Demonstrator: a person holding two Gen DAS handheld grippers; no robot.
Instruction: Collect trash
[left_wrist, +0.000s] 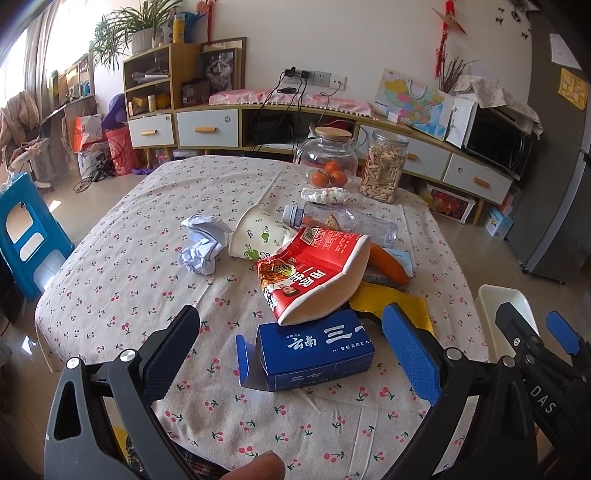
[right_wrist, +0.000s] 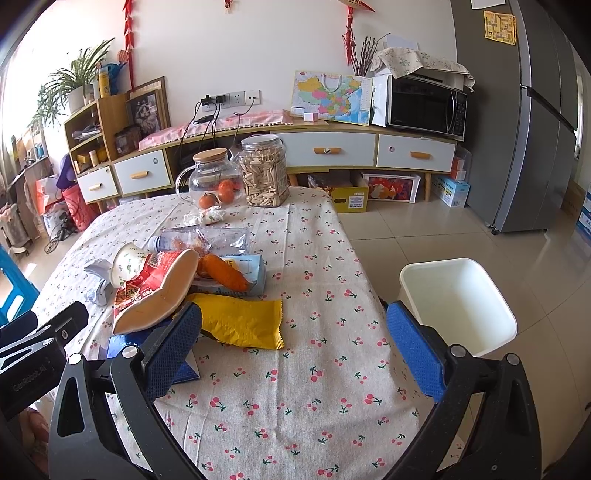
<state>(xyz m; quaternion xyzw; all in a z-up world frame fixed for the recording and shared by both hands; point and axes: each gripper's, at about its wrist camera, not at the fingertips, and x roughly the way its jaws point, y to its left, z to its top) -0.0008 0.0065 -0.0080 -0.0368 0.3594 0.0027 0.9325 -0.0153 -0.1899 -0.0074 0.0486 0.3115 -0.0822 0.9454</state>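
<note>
Cherry-printed cloth covers the table (right_wrist: 314, 258), the largest surface ahead of both sets of fingers. I record a white bin (right_wrist: 458, 299) standing on the floor off the table's edge, just beyond my right gripper's right-hand finger; the right wrist view shows its inside bare. My right gripper (right_wrist: 295, 350) is spread wide over bare cloth and grips nothing. My left gripper (left_wrist: 295, 354) is likewise spread wide, with a blue carton (left_wrist: 314, 350) lying on the cloth between its fingers; I cannot tell whether either pad touches it. Just past the left fingertips lies a crushed red noodle tub (left_wrist: 314, 273), its rim overlapping the carton's far edge. A yellow wrapper (right_wrist: 240, 321) lies flat beside the tip of my right gripper's left-hand finger, partly under the tub. Beyond the tub I note a paper cup (left_wrist: 258, 236) on its side, a clear plastic bottle (left_wrist: 351, 221) lying flat, and a carrot (left_wrist: 388, 262) resting on a pale blue pack. Left of the cup sits a crumpled paper ball (left_wrist: 203, 243). Farther out stand a glass jug (left_wrist: 327, 158) holding oranges and a jar of seeds (left_wrist: 384, 166), with a small wadded tissue (left_wrist: 325, 194) before them.
</note>
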